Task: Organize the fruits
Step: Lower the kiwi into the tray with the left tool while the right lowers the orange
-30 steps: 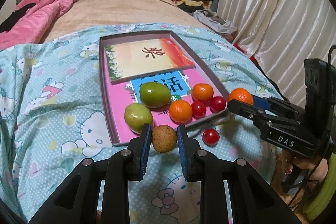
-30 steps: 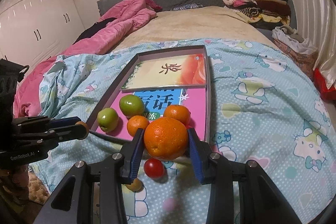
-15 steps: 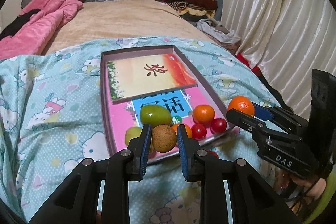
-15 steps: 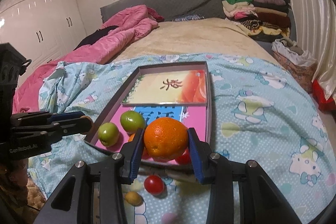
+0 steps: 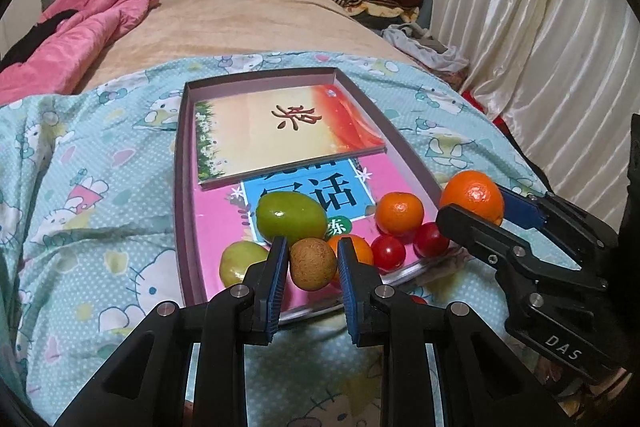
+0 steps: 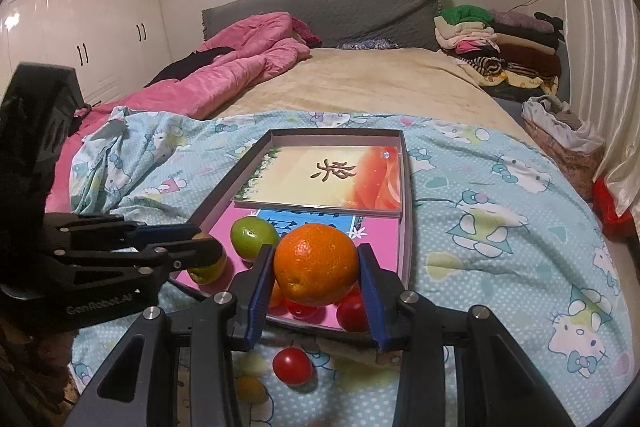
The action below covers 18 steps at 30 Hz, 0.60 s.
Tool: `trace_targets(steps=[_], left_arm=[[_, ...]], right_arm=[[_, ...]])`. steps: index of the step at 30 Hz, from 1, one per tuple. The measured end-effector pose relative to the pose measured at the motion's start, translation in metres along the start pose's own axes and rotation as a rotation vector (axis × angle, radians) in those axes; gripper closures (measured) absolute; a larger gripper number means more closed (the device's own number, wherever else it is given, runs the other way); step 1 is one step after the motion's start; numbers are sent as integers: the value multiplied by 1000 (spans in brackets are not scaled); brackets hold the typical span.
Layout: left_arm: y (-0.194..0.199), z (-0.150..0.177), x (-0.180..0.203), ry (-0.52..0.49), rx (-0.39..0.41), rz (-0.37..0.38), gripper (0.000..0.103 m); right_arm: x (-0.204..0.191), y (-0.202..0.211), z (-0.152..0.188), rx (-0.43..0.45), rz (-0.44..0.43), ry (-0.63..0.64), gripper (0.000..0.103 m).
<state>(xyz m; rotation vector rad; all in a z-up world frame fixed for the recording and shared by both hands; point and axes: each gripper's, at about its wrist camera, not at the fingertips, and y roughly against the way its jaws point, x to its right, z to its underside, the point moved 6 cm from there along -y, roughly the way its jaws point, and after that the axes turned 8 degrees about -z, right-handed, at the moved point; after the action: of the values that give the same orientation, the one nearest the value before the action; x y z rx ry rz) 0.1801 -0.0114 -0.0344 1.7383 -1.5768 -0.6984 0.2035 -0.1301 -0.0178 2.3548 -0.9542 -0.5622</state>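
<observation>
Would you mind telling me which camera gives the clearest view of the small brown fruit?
The left wrist view: the brown fruit sits centred and unobstructed between the left tongs. In the right wrist view, only a sliver of it peeks from behind those tongs at the left.

Dim warm light, perhaps overhead; fisheye-warped.

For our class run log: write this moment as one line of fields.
left hand-held gripper: shut on brown fruit | right hand-held gripper: shut on orange | both over tray near end | cherry tomato on bedsheet
</observation>
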Motion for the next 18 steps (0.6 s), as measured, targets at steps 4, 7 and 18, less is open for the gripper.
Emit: trace_targets(steps=[4,7,18], left_arm=[[-4,1,0,1,-4,1,77],[-9,3,1,-5,-13,-4,77],[-20,7,0,-8,-32,-15,77]], right_arm=[[-1,-2,1,2,0,10,62],[-2,-5,2,-5,0,15,62],[-2,-16,8,-42,9,23,62]])
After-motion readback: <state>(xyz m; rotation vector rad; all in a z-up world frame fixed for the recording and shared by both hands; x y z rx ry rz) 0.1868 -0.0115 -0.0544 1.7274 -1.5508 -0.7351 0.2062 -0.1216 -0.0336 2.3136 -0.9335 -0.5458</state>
